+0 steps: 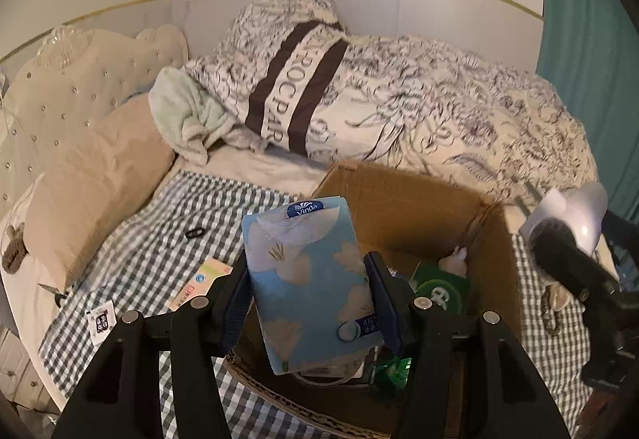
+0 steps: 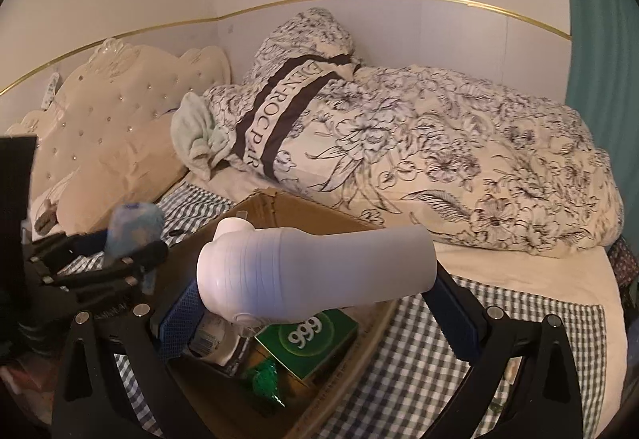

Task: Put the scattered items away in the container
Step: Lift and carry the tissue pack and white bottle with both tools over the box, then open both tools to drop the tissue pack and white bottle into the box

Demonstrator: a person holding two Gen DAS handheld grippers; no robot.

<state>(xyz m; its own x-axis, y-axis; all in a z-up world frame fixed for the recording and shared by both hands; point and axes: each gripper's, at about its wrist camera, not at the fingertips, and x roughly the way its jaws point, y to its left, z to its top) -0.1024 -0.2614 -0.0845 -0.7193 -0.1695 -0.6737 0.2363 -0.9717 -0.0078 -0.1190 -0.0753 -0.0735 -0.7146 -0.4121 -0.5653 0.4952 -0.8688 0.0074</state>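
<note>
My left tongs pinch the tissue pack above the cardboard box. My right tongs clamp the white bottle over the box, at three o'clock of the left.

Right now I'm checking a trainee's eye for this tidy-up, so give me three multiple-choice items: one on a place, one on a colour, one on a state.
1. Where is the green box printed 999?
A. inside the cardboard box
B. on the pillow
C. on the checked cloth

2. What colour is the tissue pack?
A. red
B. blue with pale flowers
C. black

3. What is the right hand-held gripper doing?
A. hanging empty
B. shut on a white bottle
C. gripping scissors

Answers:
1 A, the green box lies within the cardboard box.
2 B, the tissue pack sits blue in the left hand-held gripper.
3 B, the right hand-held gripper clamps the white bottle.
</note>
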